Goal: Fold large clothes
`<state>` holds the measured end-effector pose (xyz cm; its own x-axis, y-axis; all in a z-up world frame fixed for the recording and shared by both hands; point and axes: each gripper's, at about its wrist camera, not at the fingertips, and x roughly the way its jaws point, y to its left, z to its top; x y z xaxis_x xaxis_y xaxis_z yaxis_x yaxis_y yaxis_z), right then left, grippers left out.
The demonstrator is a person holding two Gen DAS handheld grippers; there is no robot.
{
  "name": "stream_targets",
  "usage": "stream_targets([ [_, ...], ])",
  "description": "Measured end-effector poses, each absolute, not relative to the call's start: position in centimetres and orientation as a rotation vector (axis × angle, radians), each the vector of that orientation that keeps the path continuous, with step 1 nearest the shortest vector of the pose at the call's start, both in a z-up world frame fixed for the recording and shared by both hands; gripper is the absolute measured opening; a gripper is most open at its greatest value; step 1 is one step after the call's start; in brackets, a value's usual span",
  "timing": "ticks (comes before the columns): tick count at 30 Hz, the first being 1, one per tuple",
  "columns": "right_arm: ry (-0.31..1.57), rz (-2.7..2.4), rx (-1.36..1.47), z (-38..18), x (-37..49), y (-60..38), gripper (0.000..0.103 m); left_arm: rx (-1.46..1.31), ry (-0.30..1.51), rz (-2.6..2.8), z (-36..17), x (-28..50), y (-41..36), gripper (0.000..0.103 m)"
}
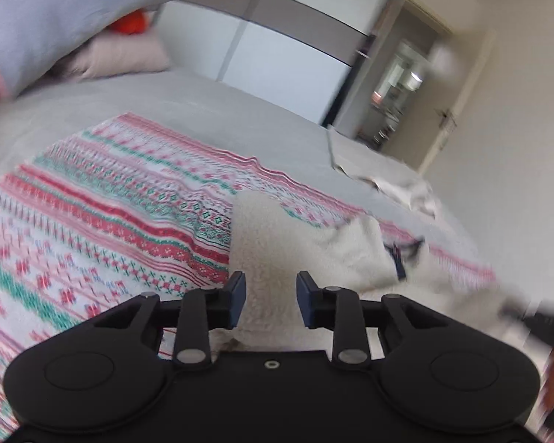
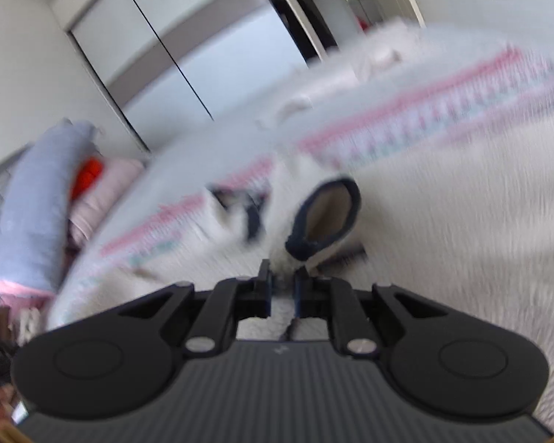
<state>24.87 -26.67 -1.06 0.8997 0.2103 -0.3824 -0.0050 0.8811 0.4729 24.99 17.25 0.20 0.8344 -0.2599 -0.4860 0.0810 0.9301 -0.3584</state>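
A large garment with a red, green and white knit pattern (image 1: 110, 214) lies spread on a grey bed (image 1: 203, 103). Its cream fleece lining (image 1: 262, 236) is turned up in a thick fold. That fold runs between the blue pads of my left gripper (image 1: 271, 295) and fills the gap, so the pads press on it. In the right wrist view the picture is blurred. My right gripper (image 2: 282, 288) is shut on the cream fleece (image 2: 443, 221), just below a navy-trimmed sleeve opening (image 2: 325, 217). The patterned side (image 2: 406, 118) shows beyond it.
A pale blue pillow (image 1: 55, 11), a pink pillow (image 1: 122, 55) and an orange thing (image 1: 129, 22) are piled at the head of the bed. A crumpled white cloth (image 1: 387, 181) lies on the far corner. A wardrobe (image 1: 284, 48) and an open doorway (image 1: 395, 88) stand behind.
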Motion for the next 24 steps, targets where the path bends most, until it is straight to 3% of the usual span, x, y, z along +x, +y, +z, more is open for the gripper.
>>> stream_targets([
  [7,0.392,0.040,0.503,-0.4,24.4,-29.1,0.009,-0.090,0.715,-0.207,-3.5,25.3,16.8,0.034],
  [15,0.497,0.018,0.479,-3.4,25.5,-28.8,0.009,0.065,0.595,-0.185,-5.6,26.1,13.6,0.034],
  [16,0.494,0.021,0.472,-3.4,25.3,-28.7,0.009,0.090,0.577,-0.177,-5.7,26.2,13.2,0.032],
  [17,0.490,0.024,0.466,-3.3,25.1,-28.6,0.009,0.122,0.552,-0.146,-5.7,26.0,12.9,0.021],
  [18,0.486,0.026,0.461,-3.3,25.1,-28.6,0.009,0.164,0.529,-0.089,-5.7,25.8,12.5,0.017],
  [21,0.489,0.024,0.446,-3.2,24.8,-28.3,0.009,0.220,0.497,0.027,-5.5,25.2,11.7,0.016],
  [24,0.550,-0.024,0.357,-4.3,25.5,-27.3,0.009,0.185,0.611,0.084,-7.1,26.5,12.1,0.016],
])
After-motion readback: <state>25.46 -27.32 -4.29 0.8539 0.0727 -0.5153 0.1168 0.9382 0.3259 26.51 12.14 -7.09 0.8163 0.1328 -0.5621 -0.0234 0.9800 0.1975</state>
